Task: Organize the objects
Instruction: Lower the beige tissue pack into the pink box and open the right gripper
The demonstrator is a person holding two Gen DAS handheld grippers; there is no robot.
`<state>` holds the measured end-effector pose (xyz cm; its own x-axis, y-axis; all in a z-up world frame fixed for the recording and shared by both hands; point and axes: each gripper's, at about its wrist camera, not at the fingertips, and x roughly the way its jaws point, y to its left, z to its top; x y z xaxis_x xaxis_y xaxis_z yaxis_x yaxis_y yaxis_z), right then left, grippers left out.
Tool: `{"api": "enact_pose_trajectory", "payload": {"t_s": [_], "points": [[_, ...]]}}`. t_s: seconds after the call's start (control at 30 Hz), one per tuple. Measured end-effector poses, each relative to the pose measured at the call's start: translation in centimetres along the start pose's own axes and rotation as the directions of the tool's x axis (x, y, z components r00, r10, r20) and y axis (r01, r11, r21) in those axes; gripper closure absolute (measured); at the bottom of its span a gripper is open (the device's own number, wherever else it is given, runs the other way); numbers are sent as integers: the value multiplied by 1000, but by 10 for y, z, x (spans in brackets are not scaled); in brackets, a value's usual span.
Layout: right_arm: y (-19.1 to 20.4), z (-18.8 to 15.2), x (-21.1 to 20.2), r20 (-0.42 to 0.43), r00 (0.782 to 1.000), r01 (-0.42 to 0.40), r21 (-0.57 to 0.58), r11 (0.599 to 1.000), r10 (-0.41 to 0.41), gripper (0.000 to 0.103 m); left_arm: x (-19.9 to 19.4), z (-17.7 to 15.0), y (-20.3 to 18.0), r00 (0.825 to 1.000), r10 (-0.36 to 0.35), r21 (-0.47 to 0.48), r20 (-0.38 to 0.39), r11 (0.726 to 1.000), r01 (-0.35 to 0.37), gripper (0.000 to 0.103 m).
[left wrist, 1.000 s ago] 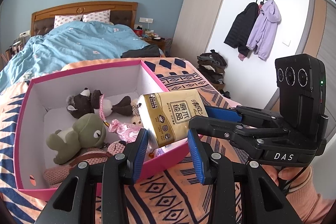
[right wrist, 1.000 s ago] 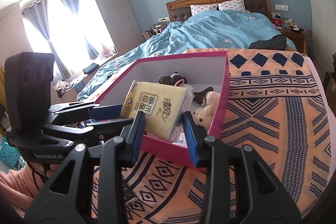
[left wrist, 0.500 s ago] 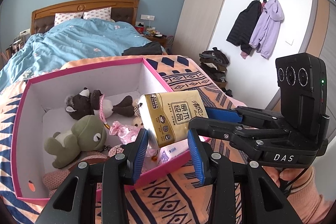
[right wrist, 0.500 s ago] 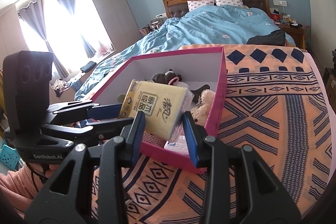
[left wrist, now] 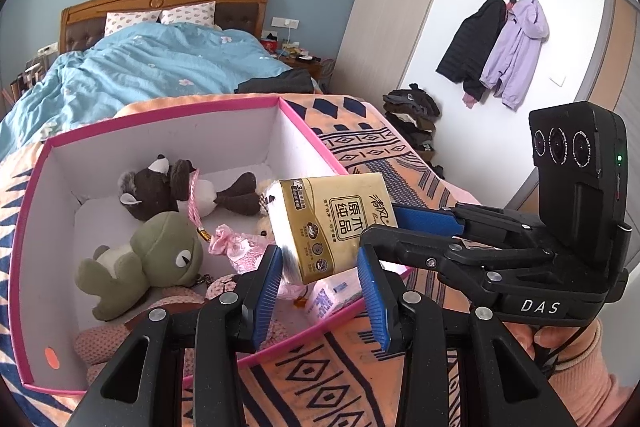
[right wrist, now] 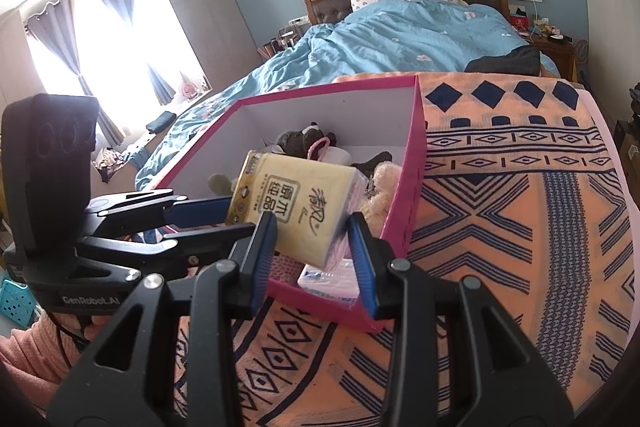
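Observation:
A gold tissue pack (left wrist: 332, 223) hangs tilted over the near right corner of a pink box (left wrist: 168, 113). Both grippers are shut on it: my left gripper (left wrist: 320, 275) holds one end and my right gripper (right wrist: 312, 239) holds the other end of the tissue pack (right wrist: 296, 205). The pink box (right wrist: 412, 163) sits on an orange patterned blanket (right wrist: 520, 211). Inside lie a green frog plush (left wrist: 144, 259), a dark brown plush (left wrist: 168, 183), a pink wrapped item (left wrist: 236, 247) and a white-blue tissue packet (left wrist: 332, 295).
The blanket (left wrist: 360, 139) covers the foot of a bed with a blue duvet (left wrist: 152, 67). Coats (left wrist: 496, 47) hang on the right wall above a clothes pile (left wrist: 412, 115). A bright curtained window (right wrist: 92, 47) is on the far left.
Both grippers have risen slightly with the tissue pack; the box now looks lower and farther below it, and the white-blue packet in the corner has come into view.

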<state>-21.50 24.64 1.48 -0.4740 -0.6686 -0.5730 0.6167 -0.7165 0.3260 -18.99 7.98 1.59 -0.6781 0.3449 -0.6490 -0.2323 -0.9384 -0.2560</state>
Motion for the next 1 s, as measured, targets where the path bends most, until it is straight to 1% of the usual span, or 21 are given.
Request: {"api": "enact_pose_trajectory", "payload": {"t_s": [0.33,0.53,0.63,0.77,0.83,1.0], "points": [[-3,-1,10,-25,1000,19,6,1000,-18,63,9,0,6,1000,-9,-15,-22,1000,9,64],[1,-1,15,-33,998,62,-20,998,-63,63,12,0,8,1000,-6,-23,-29,1000,5,64],[2,-2,14,-24,997,71,-25,997,-72,63,14,-2,11,1000,5,-29,-28,1000,-6,64],[4,-4,11,-15,998,65,-29,997,-66,63,11,-6,10,1000,19,-16,-21,1000,-19,58],[5,-6,8,-8,998,63,-29,998,-63,63,6,-8,8,1000,30,-8,-6,1000,-30,52],[6,-11,-2,18,999,46,-21,999,-45,63,-16,-14,2,997,59,25,51,998,-60,44]]}}
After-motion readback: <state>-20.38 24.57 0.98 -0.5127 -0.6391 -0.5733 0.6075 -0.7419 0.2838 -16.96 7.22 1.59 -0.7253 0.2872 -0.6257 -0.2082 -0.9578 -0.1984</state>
